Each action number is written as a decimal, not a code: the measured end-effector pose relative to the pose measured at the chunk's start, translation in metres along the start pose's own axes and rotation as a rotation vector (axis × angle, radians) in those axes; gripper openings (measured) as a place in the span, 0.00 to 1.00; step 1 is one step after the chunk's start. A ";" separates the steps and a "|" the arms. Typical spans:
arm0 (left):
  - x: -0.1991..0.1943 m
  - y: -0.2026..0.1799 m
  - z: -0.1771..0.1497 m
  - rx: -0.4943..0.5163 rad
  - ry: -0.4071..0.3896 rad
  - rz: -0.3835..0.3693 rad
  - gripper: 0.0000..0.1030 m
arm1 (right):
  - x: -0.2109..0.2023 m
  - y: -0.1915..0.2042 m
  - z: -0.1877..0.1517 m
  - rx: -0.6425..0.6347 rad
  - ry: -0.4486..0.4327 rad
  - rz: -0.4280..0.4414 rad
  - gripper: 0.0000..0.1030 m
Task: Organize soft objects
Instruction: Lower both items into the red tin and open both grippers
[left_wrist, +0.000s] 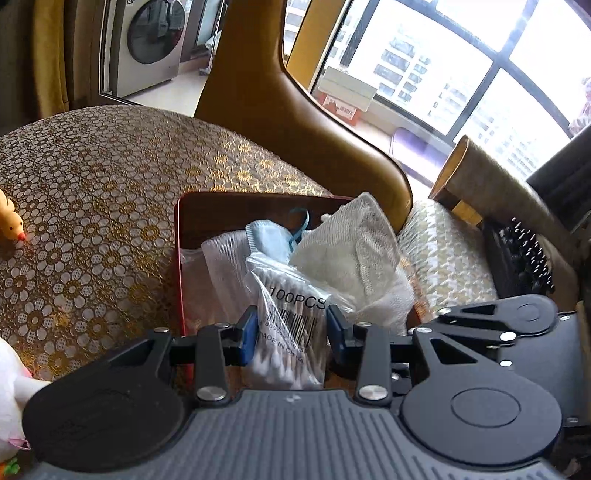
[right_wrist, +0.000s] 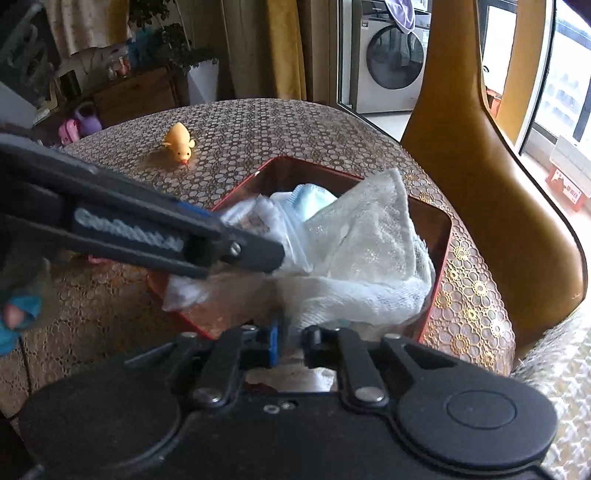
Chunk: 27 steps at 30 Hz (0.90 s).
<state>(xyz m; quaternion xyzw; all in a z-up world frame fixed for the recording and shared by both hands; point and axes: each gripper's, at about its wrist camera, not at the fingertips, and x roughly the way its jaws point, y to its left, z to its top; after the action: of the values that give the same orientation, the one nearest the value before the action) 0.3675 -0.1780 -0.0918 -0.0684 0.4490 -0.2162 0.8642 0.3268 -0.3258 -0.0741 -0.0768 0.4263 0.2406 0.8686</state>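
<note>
Right hand-held gripper (right_wrist: 291, 341) fingertips blurred, grip unclear.

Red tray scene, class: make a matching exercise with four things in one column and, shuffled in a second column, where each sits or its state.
Things:
1. cotton swab bag
2. white cloth
3. yellow duck toy
4. blue face mask

Places or states:
A. alone on the tablecloth, outside the tray
B. between the left gripper's fingers
C. in the tray, behind the bag
D. bunched on the tray's right side

Pairs: 1-B, 2-D, 3-A, 4-C
</note>
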 end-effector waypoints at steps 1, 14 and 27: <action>0.002 0.000 -0.001 0.001 0.001 0.004 0.37 | -0.003 0.001 -0.001 0.003 -0.003 0.001 0.17; -0.007 -0.001 -0.007 -0.003 -0.026 0.036 0.66 | -0.022 0.003 -0.007 0.015 -0.009 -0.028 0.40; -0.065 0.002 -0.024 0.027 -0.095 0.036 0.70 | -0.062 0.007 -0.013 0.097 -0.096 -0.041 0.62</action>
<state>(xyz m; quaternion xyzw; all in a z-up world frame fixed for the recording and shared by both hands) 0.3161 -0.1462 -0.0582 -0.0590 0.4059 -0.2034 0.8890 0.2814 -0.3461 -0.0335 -0.0315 0.3936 0.2050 0.8956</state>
